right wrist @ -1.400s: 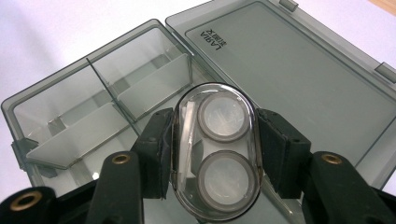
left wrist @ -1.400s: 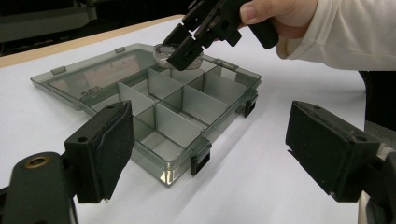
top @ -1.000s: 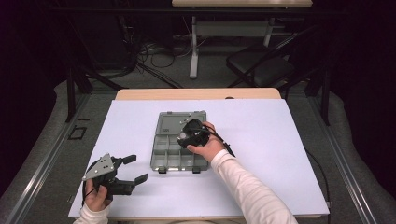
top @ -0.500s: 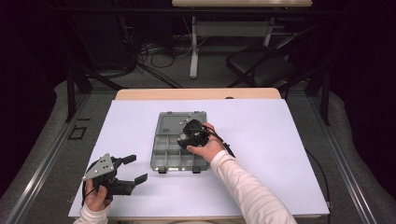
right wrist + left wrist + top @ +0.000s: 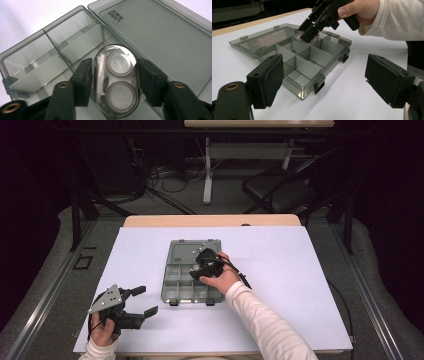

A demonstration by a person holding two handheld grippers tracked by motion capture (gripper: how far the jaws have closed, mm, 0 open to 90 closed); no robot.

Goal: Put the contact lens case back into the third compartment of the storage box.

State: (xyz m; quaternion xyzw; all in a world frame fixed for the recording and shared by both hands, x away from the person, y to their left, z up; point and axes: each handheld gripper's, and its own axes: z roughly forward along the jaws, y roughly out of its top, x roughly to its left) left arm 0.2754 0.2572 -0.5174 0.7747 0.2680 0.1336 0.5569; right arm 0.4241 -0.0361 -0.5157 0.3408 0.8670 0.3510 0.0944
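The right gripper [image 5: 113, 82] is clamping a clear oval case [image 5: 115, 80] over the open grey box [image 5: 192, 270]. The left gripper [image 5: 142, 301] is resting wide open, empty, on the white table [image 5: 300, 270].

My right tool [image 5: 113, 75] covers the clear case's [image 5: 115, 82] sides; behind it, the box lid's [image 5: 160, 37] lettering blurs.
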